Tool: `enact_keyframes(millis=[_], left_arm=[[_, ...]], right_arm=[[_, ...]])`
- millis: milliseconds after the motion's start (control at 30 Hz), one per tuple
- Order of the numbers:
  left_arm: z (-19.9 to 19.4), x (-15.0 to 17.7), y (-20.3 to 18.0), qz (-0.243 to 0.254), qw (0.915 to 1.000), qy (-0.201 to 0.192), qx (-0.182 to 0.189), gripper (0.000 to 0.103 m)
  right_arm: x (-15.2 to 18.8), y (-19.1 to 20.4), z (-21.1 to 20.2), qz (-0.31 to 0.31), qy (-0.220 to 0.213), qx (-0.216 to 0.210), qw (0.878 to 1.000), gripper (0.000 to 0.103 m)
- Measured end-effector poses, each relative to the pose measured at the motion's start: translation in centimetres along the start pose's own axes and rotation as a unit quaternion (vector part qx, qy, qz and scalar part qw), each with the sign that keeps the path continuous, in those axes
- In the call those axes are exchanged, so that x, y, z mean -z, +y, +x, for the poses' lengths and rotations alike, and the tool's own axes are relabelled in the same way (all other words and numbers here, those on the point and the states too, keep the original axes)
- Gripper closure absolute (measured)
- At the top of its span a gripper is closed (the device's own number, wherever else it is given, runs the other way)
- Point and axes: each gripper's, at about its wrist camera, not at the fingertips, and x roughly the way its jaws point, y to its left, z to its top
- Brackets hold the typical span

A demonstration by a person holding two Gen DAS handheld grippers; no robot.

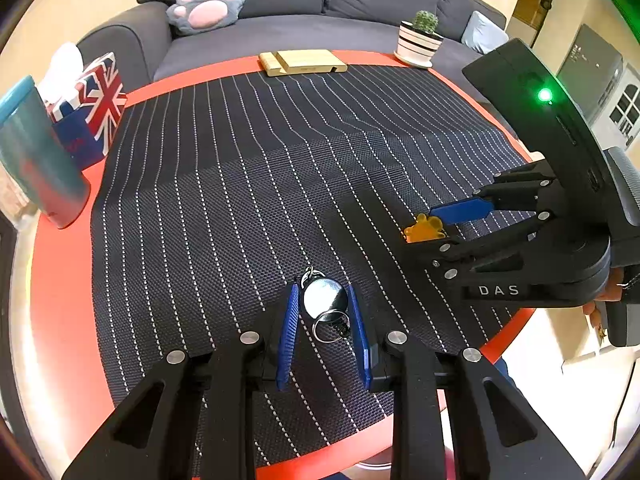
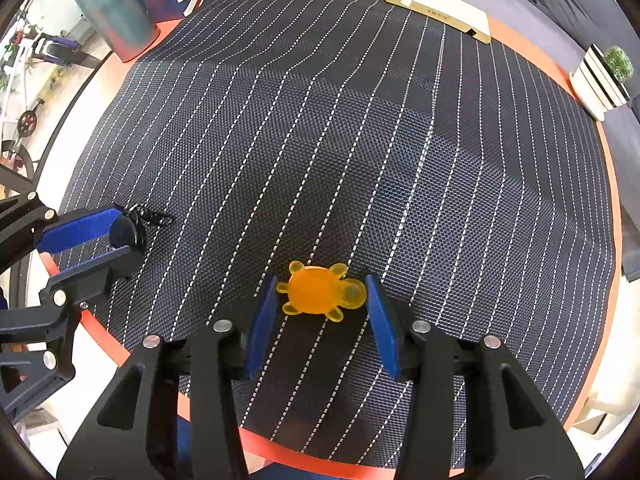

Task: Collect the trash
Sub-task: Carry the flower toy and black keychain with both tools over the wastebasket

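Pointing steeply down, the left gripper (image 1: 325, 312) clamps a shiny round metal keyring (image 1: 325, 300) near the desk's (image 1: 60, 300) edge; the right gripper (image 2: 320, 312) stands half-wide around a translucent orange rubbery turtle (image 2: 320, 292) on the woven mat (image 2: 320, 140).

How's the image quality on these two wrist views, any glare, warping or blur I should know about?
Left wrist view: strong fisheye bending of the table edge, a green lamp flare on the right gripper, the teal cup blurred, a bright glint on the key fob. Right wrist view: sharp on the orange turtle, mat stripes bowed, background washed out at left.
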Motion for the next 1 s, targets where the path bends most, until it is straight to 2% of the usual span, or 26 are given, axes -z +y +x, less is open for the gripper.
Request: enact_keyframes(millis=[200, 467, 700, 1000], left_arm=[[-0.8, 0.2, -0.3, 0.007, 1.0, -0.005, 0.003, 0.078], [-3.2, 0.7, -1.4, 0.023, 0.9994, -0.024, 0.008, 0.078], [-5.5, 1.7, -2.8, 0.038, 0.9981, -0.045, 0.018, 0.078], [-8.2, 4.1, -5.3, 0.067, 0.9953, -0.058, 0.04, 0.078]], right_arm=[[1.3, -0.6, -1.6, -0.005, -0.024, -0.009, 1.0, 0.058], [4.6, 0.0, -6.2, -0.024, -0.076, -0.019, 0.997, 0.058], [8.3, 1.1, -10.3, -0.046, -0.124, -0.019, 0.991, 0.058], [13.1, 2.9, -12.7, -0.072, -0.149, -0.025, 0.986, 0.058]])
